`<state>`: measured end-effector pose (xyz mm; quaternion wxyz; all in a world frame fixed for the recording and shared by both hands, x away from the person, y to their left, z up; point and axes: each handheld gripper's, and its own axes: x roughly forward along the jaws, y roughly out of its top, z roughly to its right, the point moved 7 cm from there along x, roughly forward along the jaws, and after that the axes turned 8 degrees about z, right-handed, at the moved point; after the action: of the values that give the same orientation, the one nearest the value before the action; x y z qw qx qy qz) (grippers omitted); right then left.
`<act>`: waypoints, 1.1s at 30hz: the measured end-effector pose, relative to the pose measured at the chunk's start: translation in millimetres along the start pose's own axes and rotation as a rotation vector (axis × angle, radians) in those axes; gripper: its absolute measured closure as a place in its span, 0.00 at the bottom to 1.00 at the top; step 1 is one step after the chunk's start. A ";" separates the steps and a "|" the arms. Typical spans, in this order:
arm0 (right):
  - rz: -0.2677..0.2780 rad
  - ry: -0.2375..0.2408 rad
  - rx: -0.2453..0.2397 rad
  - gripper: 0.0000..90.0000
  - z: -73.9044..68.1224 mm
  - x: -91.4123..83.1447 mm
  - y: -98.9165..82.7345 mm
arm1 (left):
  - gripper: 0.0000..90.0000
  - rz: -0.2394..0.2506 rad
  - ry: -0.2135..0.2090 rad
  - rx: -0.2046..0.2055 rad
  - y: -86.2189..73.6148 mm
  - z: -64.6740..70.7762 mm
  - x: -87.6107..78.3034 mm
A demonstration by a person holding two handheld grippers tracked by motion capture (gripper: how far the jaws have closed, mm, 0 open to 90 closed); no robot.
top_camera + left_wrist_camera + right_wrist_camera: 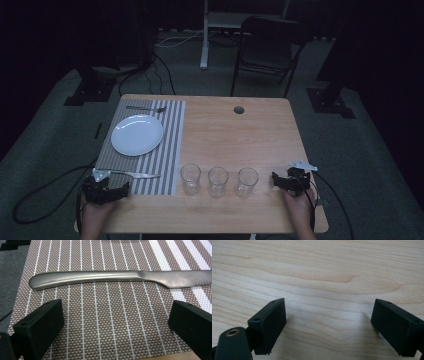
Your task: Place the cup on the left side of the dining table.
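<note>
The left gripper (117, 190) sits at the near left corner of the table (235, 135), its jaws spread wide and empty, aimed at the knife (112, 278) just ahead of them. The knife lies flat on the striped placemat (170, 145), along its near edge, handle toward the table's left side, so the open jaws look set to straddle the handle. Beyond it on the same mat are a white plate (137, 135) and, at the far edge, a fork (146, 108); the knife seems the odd piece out of a place setting. The right gripper (278, 181) rests over bare wood at the near right, also released and holding nothing, just beside a row of three empty glasses (218, 181).
</note>
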<state>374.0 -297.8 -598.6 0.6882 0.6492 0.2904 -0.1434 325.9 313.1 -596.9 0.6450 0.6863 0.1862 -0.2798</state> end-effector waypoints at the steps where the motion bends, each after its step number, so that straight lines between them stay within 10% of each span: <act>1: 0.000 0.000 0.000 0.14 0.0 0.0 0.0 | 0.01 0.001 -0.001 0.000 0.0 0.0 0.0; 25: 0.001 -0.009 0.008 0.14 0.1 -0.6 -0.5 | 0.01 -0.001 -0.008 0.005 -0.2 -0.6 -0.4; 33: 0.001 -0.009 0.008 0.14 0.1 -0.6 -0.5 | 0.02 0.018 -0.070 -0.025 0.3 -2.4 -4.3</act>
<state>373.2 -298.0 -598.6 0.6870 0.6513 0.2867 -0.1471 323.1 315.9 -594.0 0.6622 0.6695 0.1608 -0.2956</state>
